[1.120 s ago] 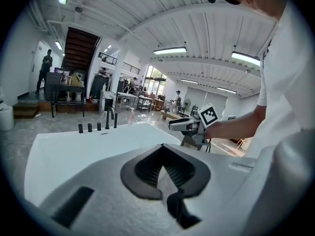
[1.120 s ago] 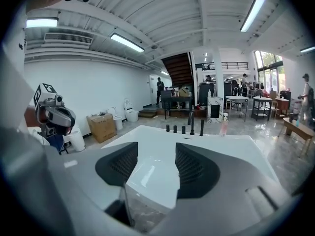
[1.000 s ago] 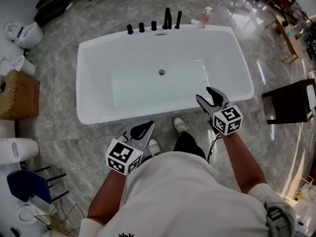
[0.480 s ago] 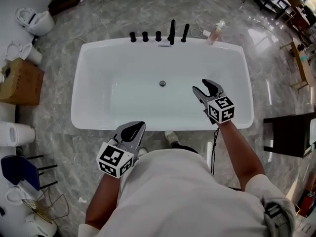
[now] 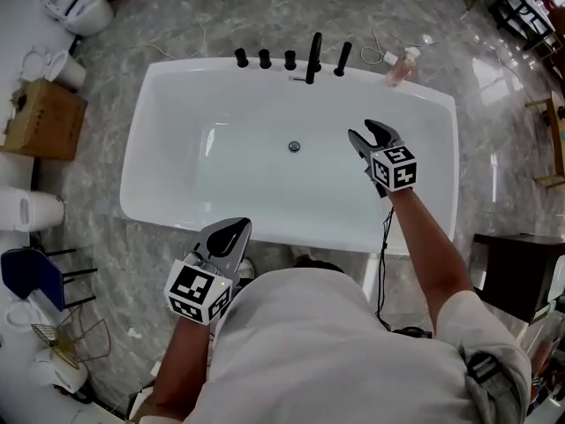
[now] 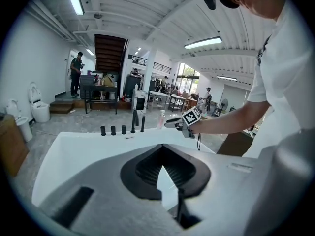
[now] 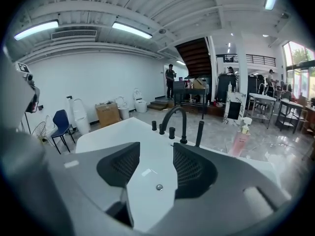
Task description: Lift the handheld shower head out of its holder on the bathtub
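One shower head, slim, black (upright)

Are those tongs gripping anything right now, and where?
Nothing is held. The right tongs hang over the bathtub, jaws apart though just closing slightly, nothing between them; the left tongs are shut and empty.

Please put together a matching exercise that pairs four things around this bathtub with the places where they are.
Things:
1. handheld shower head
2. pink bottle
3. cardboard box
4. drain

Places:
A. on the floor to the left of the bathtub
B. in the middle of the basin floor
C. upright on the far rim, just right of the spout
D. beyond the far right corner

Pairs: 1-C, 2-D, 3-A, 4-B
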The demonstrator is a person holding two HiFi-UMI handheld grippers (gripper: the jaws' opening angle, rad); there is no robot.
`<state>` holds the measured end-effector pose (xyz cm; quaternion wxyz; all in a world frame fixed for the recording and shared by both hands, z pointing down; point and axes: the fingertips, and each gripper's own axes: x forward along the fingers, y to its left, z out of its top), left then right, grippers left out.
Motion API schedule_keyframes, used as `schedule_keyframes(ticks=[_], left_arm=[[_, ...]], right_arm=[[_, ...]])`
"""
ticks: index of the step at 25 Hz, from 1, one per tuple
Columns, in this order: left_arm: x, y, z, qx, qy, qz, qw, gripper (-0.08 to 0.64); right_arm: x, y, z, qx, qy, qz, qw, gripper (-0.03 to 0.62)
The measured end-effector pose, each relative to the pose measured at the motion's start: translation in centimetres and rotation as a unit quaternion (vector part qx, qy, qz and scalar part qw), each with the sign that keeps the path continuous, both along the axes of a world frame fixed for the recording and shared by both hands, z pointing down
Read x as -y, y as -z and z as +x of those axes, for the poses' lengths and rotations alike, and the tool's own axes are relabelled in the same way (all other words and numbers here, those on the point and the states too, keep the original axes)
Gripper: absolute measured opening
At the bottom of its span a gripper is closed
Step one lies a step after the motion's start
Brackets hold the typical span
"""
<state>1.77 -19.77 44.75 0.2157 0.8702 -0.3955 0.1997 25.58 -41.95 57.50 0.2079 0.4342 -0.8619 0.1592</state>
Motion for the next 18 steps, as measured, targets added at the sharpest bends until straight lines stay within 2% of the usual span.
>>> schedule_keyframes(ticks=[4,18], left_arm=[[1.1,-0.8,0.2,0.005,0.02,-0.016,0.9997,0.006],[5.0,-5.3,1.2,0.018,0.04,-0.065,0.9969,0.006]], right_arm=[[4.9,-2.5,1.1,0.003,-0.014,-0.007,1.0,0.224],[19.4,-10.4,3.0,-0.013,-0.053,-0.031,0.998,0.225]])
